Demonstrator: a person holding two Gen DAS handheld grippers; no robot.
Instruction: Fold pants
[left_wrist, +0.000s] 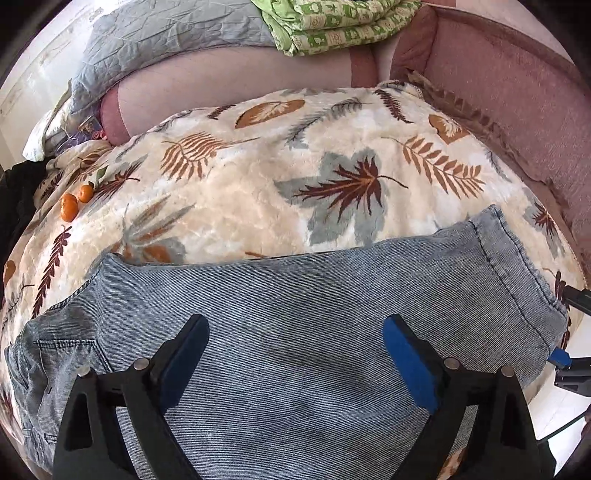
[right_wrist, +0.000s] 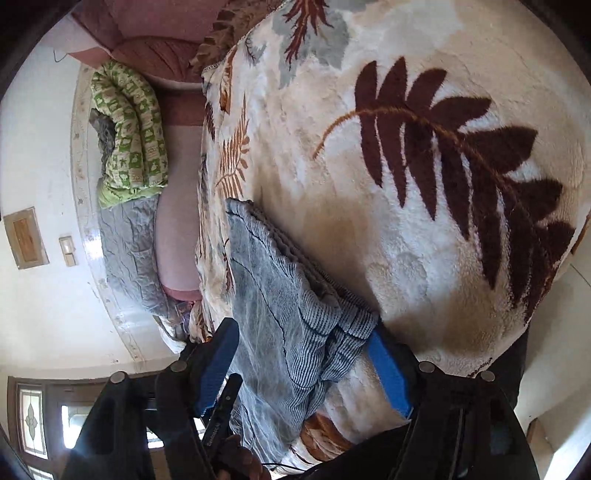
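Observation:
Light blue denim pants (left_wrist: 295, 314) lie folded flat on a cream leaf-print blanket (left_wrist: 240, 192). A back pocket shows at the lower left, the hem end at the right. My left gripper (left_wrist: 295, 347) is open and hovers over the middle of the pants, holding nothing. My right gripper (right_wrist: 303, 354) is open at the hem end of the pants (right_wrist: 280, 295), one finger on each side of the stacked edges. Its blue fingertips (left_wrist: 558, 357) show at the right edge of the left wrist view.
Two tangerines (left_wrist: 75, 201) lie on the blanket at the far left. A grey quilt (left_wrist: 159, 40) and a green patterned quilt (left_wrist: 332, 22) are piled at the back. A pink padded headboard (left_wrist: 517, 92) runs along the right.

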